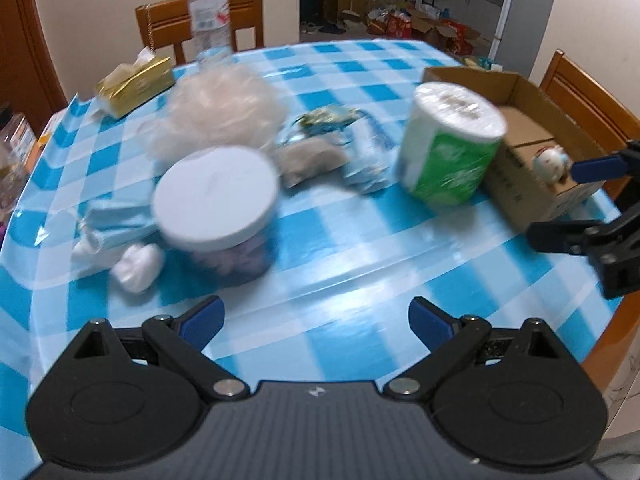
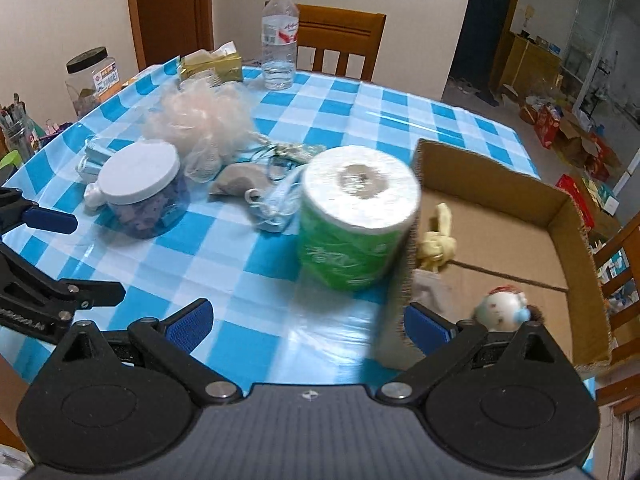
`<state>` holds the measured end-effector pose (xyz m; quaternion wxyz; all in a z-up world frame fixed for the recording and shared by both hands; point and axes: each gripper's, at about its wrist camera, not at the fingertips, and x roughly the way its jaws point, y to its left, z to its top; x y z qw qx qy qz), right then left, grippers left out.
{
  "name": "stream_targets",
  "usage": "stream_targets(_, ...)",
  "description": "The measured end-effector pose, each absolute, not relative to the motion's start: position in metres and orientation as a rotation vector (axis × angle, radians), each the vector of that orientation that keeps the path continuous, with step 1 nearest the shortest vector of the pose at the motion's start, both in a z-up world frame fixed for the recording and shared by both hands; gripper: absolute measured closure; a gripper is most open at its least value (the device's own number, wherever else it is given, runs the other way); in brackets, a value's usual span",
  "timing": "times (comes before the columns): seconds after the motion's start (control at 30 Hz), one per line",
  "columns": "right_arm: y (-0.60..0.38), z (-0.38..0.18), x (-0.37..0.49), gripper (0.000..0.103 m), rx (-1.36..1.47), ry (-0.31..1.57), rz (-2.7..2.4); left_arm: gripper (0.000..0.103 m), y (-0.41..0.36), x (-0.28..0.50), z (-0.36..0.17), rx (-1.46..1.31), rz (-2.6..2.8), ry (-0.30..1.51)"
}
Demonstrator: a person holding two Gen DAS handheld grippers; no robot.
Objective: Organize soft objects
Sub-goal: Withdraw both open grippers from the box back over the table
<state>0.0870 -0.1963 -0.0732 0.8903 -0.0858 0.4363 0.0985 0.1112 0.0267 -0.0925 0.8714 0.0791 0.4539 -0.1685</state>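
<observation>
A cardboard box (image 2: 560, 216) stands at the table's right; inside lie a small round plush toy (image 2: 502, 306) and a yellow soft piece (image 2: 436, 246). A green-wrapped toilet paper roll (image 2: 356, 220) stands upright against the box's left wall, also in the left wrist view (image 1: 450, 144). A pale bath pouf (image 2: 200, 120), a grey pouch (image 2: 236, 184), light-blue masks (image 2: 280, 204) and a white-lidded jar (image 2: 140, 188) sit to the left. My left gripper (image 1: 316, 320) is open and empty above the tablecloth. My right gripper (image 2: 306, 322) is open and empty, near the box's front corner.
A blue-and-white checked cloth covers the table (image 2: 360, 120). A water bottle (image 2: 280, 36) and a gold tissue pack (image 2: 212, 66) stand at the back. A black-lidded jar (image 2: 90, 80) and wooden chairs (image 2: 340, 40) surround the table. White wrapped items (image 1: 136, 266) lie by the jar.
</observation>
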Motion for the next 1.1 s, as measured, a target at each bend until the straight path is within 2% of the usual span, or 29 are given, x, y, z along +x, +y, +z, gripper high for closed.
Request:
stream_targets(0.5, -0.125, -0.080, 0.101, 0.000, -0.260, 0.936, 0.348, 0.005, 0.088, 0.128, -0.115, 0.085, -0.143, 1.010)
stream_targets(0.67, -0.114, -0.080, 0.122, 0.000, -0.286, 0.918, 0.436, 0.002, 0.104, 0.140, -0.113, 0.046, -0.018, 0.979)
stream_targets(1.1, -0.099, -0.085, 0.156, 0.000, -0.297, 0.912, 0.526, 0.002, 0.129, 0.171, -0.134, 0.004, 0.124, 0.963)
